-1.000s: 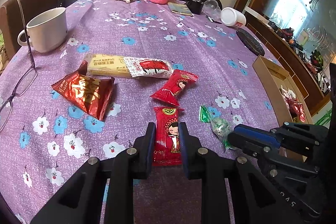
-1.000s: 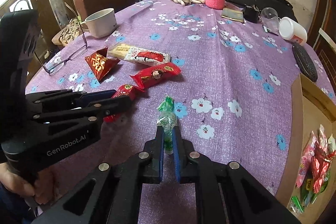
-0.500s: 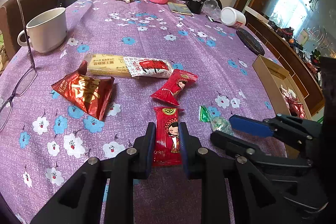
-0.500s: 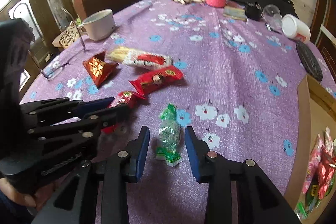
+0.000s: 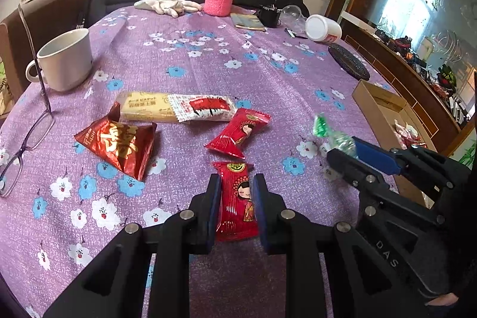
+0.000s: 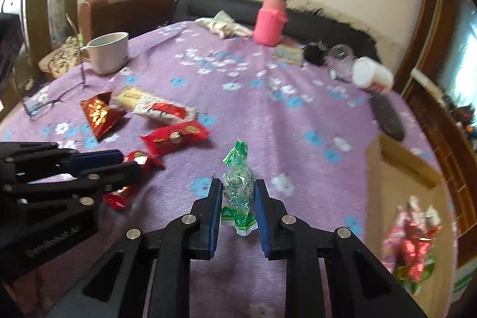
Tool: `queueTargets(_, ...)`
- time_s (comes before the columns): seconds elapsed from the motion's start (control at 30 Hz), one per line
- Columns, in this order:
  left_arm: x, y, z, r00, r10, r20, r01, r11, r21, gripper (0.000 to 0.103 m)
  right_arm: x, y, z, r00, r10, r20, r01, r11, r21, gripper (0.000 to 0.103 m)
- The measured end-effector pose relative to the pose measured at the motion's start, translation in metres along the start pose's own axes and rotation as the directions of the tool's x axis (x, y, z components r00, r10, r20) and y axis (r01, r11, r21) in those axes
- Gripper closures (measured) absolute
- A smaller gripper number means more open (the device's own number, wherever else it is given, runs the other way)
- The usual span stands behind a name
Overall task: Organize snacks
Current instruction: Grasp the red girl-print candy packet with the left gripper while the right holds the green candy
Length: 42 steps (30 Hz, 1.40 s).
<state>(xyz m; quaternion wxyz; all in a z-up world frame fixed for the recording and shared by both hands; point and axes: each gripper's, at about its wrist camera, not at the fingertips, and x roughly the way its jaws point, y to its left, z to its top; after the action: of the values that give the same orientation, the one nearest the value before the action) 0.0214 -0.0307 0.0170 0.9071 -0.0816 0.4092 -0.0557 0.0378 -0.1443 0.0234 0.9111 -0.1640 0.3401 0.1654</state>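
Left wrist view: the left gripper [image 5: 236, 200] is pinched on a red doll-print snack packet [image 5: 237, 198] near the near edge of the table [image 5: 208, 70], and neither has shifted over the last second — same grip, same spot on the purple flowered cloth. What has changed is on the right side: the right gripper [image 5: 347, 149], which a second ago lay low over the cloth, now holds a green-wrapped candy [image 5: 331, 133] raised clear of the table, its twisted end sticking out ahead of the pads. Three more snacks lie further in: a second red packet [image 5: 238, 131], a long biscuit bar [image 5: 176, 106] and a dark red foil pouch [image 5: 119, 142]. The cardboard box [image 5: 378, 106] sits at the table's right edge.

Right wrist view: the right gripper [image 6: 237, 198] let go of the candy [image 6: 238, 187] half a second ago and is closing on it again — the blue pads now press its round middle, with the printed tail hanging below. The background is smeared and the scene has tilted since the last picture, which fits a lift. The box [image 6: 396, 169] at the right edge already holds a heap of wrapped sweets [image 6: 411, 246]; the left gripper [image 6: 119, 166] is at the left with its red packet [image 6: 140, 158].

My reading: the regrasp has taken, so the candy is ready to be carried to the box, and the red packet seems likely to follow.
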Motion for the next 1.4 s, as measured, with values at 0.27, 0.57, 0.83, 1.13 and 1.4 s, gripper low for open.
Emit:
queueTargets(0.27, -0.002, -0.002, 0.001, 1.0, 0.006, 0.012, -0.007, 1.0, 0.007, 0.082, -0.007, 0.001, 0.0, 0.993, -0.109, 0.055, 0.111, 0.993, -0.041, 0.08)
queueTargets(0.57, -0.003, -0.001, 0.001, 1.0, 0.009, 0.014, -0.01, 1.0, 0.003, 0.082, -0.01, 0.002, -0.002, 0.985, -0.156, 0.072, 0.16, 0.986, -0.05, 0.08)
queueTargets(0.83, -0.003, -0.001, 0.001, 1.0, 0.009, 0.013, -0.009, 1.0, 0.003, 0.082, -0.012, 0.002, -0.002, 0.978, -0.19, 0.088, 0.195, 0.979, -0.055, 0.08)
queueTargets(1.13, -0.003, -0.001, 0.001, 1.0, 0.01, 0.014, -0.01, 1.0, 0.002, 0.082, -0.012, -0.001, -0.002, 0.977, -0.195, 0.088, 0.2, 0.979, -0.047, 0.08)
queueTargets(1.4, -0.005, -0.001, 0.001, 1.0, 0.004, 0.021, -0.004, 1.0, 0.005, 0.082, -0.015, -0.001, -0.001, 0.977, -0.195, 0.092, 0.199, 0.979, -0.043, 0.08)
